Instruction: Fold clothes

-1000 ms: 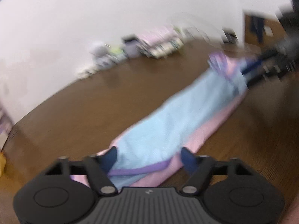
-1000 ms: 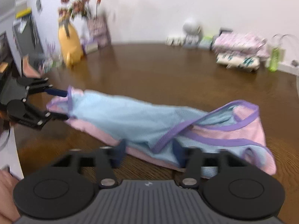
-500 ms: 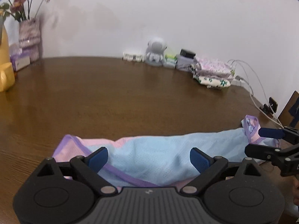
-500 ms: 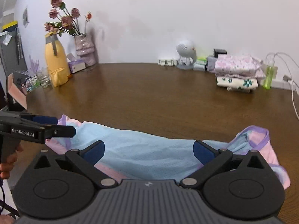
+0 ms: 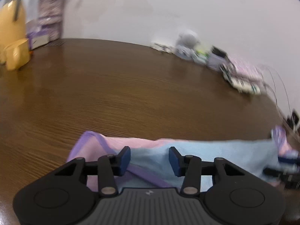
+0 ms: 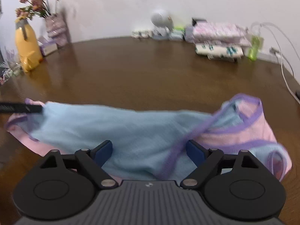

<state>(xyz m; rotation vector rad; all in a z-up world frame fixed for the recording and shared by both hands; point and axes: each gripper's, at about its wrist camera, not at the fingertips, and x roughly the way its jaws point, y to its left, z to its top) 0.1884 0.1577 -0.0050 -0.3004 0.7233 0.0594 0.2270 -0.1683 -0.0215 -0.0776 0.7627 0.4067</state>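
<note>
A light blue and pink garment (image 5: 215, 153) with purple trim lies stretched in a long band across the brown table. My left gripper (image 5: 149, 160) hovers low over its left end, jaws closing; blue fabric and a purple hem lie between the pads, which do not press on them. My right gripper (image 6: 149, 152) is over the garment (image 6: 131, 127) near its right end. Its jaws stand wide and are closing slightly, with blue cloth and a purple strap between them. Each gripper shows in the other's view: the right gripper (image 5: 286, 165) at the far right, the left gripper (image 6: 20, 108) at the far left.
A yellow vase (image 6: 28, 46) and a flower vase (image 6: 56, 28) stand at the back left. A stack of folded clothes (image 6: 219, 37), a white figure (image 6: 161, 20), a green bottle (image 6: 254, 46) and white cables (image 6: 285, 65) line the back right. Bare table (image 6: 150, 75) lies beyond the garment.
The left view rolled from tilted to level. Both grippers came closer and lower over the garment. The left jaws narrowed; the right jaws widened, then drew in a little.
</note>
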